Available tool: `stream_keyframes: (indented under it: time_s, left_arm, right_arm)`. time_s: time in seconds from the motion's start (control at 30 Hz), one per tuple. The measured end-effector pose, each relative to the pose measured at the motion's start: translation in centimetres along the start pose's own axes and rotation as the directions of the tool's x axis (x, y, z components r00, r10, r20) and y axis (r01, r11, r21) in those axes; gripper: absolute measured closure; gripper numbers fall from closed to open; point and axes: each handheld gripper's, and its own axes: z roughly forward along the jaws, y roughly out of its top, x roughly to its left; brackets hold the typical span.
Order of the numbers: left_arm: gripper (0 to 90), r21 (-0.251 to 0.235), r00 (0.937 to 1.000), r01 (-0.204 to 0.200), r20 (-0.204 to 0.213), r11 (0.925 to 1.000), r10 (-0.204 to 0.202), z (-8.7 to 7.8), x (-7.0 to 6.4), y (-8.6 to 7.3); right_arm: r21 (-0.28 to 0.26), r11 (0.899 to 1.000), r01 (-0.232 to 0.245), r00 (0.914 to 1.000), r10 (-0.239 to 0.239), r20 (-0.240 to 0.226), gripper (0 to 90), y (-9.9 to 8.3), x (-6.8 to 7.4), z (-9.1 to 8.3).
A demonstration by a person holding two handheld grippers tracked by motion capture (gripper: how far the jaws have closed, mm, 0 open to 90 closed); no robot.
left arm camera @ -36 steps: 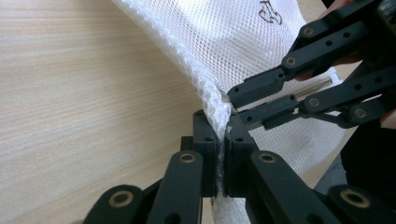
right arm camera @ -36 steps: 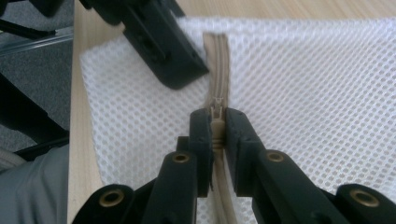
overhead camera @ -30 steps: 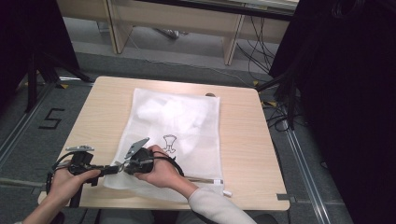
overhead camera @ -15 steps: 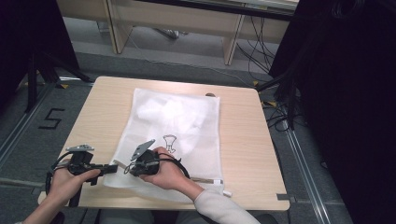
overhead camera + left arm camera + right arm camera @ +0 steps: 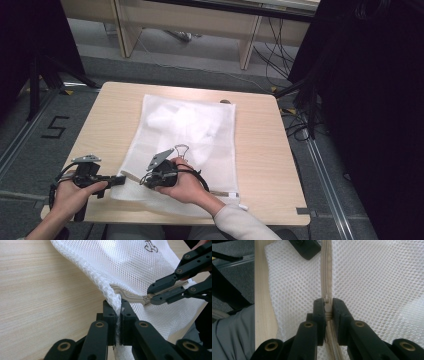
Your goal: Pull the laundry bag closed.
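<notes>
A white mesh bag (image 5: 187, 145) is laid flat on a wooden table (image 5: 260, 130), reaching from the far middle to the near edge, with white cloth (image 5: 182, 120) seen through its far half and a black mark (image 5: 181, 149) printed near its middle.

The left gripper (image 5: 118, 315) is held at the bag's near left corner, and its 2 jaws are pressed together on a bunched fold of mesh at the bag's edge, which is lifted off the table there.

The right gripper (image 5: 328, 307) is held just beside it, over the near edge of the bag. Its jaws are clamped on the slider (image 5: 326, 300) of a beige zip (image 5: 326, 270) that is run along that edge.

In the high view the 2 grippers are seen close together, almost tip to tip, with the person's hands wrapped round them.
</notes>
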Motion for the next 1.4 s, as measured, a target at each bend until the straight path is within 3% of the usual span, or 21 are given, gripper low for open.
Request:
stream_keyframes:
  time_s: [0.57, 0.63, 0.7, 1.17, 1.23, 1.33, 1.4]
  left_arm:
    - [84.8, 0.005, 1.0, -0.002, -0.005, 1.0, 0.002, 0.0, 0.1, -0.1]
    - [84.7, 0.005, 1.0, -0.003, -0.007, 1.0, 0.003, 0.0, 0.1, -0.1]
    - [84.7, 0.004, 1.0, -0.002, -0.008, 1.0, 0.003, 0.0, 0.1, -0.1]
    - [84.6, 0.0, 0.9999, -0.001, -0.011, 1.0, 0.001, 0.1, 0.1, -0.1]
    - [84.6, 0.0, 0.9999, 0.0, -0.01, 1.0, 0.0, 0.1, 0.1, -0.1]
    - [84.6, 0.001, 0.9998, -0.002, -0.021, 1.0, 0.002, 0.1, 0.2, -0.1]
    - [84.6, 0.0, 0.9998, -0.002, -0.022, 1.0, 0.002, 0.1, 0.2, -0.1]
  right_arm:
    - [0.003, 1.0, -0.017, 0.9999, 0.017, 0.0, 82.2, -0.7, -0.4, -0.7]
    - [-0.004, 1.0, 0.011, 0.9999, -0.011, -0.003, 82.2, -0.8, -0.5, -0.7]
    - [0.008, 1.0, -0.015, 0.9999, 0.015, 0.002, 82.3, -0.9, -0.4, -0.9]
    - [0.002, 1.0, -0.021, 0.9998, 0.021, -0.005, 82.2, -1.1, -0.8, -1.5]
    - [0.001, 0.999, -0.039, 0.9992, 0.04, -0.006, 82.3, -1.1, -0.6, -1.5]
    - [0.022, 1.0, -0.014, 0.9999, 0.014, 0.004, 82.3, -1.1, -0.7, -1.6]
    - [0.014, 1.0, -0.021, 0.9998, 0.021, 0.001, 82.3, -1.2, -0.7, -1.6]
